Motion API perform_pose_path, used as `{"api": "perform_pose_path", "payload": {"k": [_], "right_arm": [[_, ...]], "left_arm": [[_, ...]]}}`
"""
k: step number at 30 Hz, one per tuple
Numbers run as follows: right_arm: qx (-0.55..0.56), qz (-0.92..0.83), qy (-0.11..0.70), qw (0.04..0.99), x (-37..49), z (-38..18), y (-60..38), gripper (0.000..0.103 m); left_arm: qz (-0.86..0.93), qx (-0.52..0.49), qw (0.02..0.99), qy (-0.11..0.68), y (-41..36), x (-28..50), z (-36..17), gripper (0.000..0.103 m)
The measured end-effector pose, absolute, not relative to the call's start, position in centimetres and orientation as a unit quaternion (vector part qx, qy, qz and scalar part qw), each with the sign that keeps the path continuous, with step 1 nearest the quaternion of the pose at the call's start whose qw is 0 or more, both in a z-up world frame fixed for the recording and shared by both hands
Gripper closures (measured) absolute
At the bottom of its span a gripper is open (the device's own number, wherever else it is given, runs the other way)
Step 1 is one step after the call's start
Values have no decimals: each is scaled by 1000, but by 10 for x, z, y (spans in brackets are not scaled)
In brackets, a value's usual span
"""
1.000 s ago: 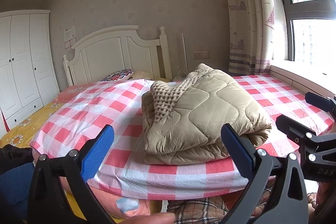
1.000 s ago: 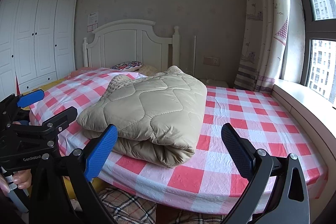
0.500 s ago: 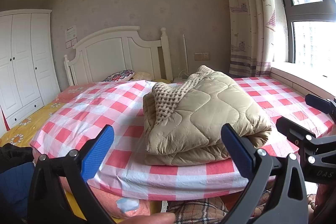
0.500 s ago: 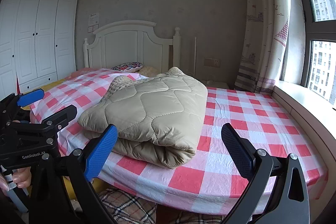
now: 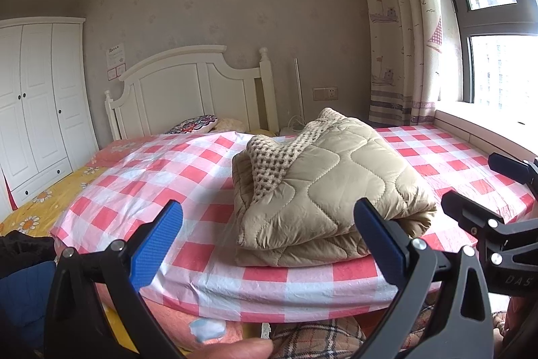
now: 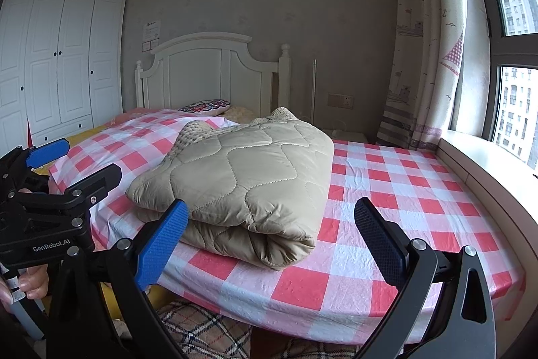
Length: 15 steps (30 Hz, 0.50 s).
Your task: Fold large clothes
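Note:
A beige quilted garment (image 5: pixel 329 187) lies folded in a thick stack on the red-and-white checked sheet (image 5: pixel 158 180), with a cream knitted lining (image 5: pixel 269 160) showing at its top. It also shows in the right wrist view (image 6: pixel 242 177). My left gripper (image 5: pixel 269 234) is open and empty, held off the near edge of the bed, short of the garment. My right gripper (image 6: pixel 270 238) is open and empty, also short of the bed edge. The left gripper shows at the left of the right wrist view (image 6: pixel 70 164); the right gripper shows at the right of the left wrist view (image 5: pixel 481 187).
A white headboard (image 5: pixel 188 90) and a patterned pillow (image 5: pixel 193 127) are at the far end. A white wardrobe (image 5: pixel 37 103) stands left. A curtain (image 5: pixel 403 32) and window sill (image 6: pixel 487 157) are right. Plaid fabric (image 6: pixel 201 332) lies below the bed edge.
Both views have tilted up slightly; the garment sits a little lower in frame. Both grippers stay open and nothing on the bed has moved.

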State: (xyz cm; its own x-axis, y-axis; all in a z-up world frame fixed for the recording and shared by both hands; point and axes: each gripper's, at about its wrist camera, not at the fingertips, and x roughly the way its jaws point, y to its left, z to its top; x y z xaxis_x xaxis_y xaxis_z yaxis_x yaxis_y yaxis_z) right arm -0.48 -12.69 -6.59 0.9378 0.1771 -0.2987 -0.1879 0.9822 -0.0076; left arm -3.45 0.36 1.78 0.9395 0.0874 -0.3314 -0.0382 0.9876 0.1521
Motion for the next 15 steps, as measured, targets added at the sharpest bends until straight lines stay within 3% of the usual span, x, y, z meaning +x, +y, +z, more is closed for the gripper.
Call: {"api": "perform_pose_path", "payload": {"k": [11,15], "right_arm": [[-16,96,164,982,9,-74,-131,6],[0,78,167,983,32,-71,-159,6]], "left_arm": [[-6,47,986,158,4,-27,18,2],[6,44,980,193,32,20,23,2]]}}
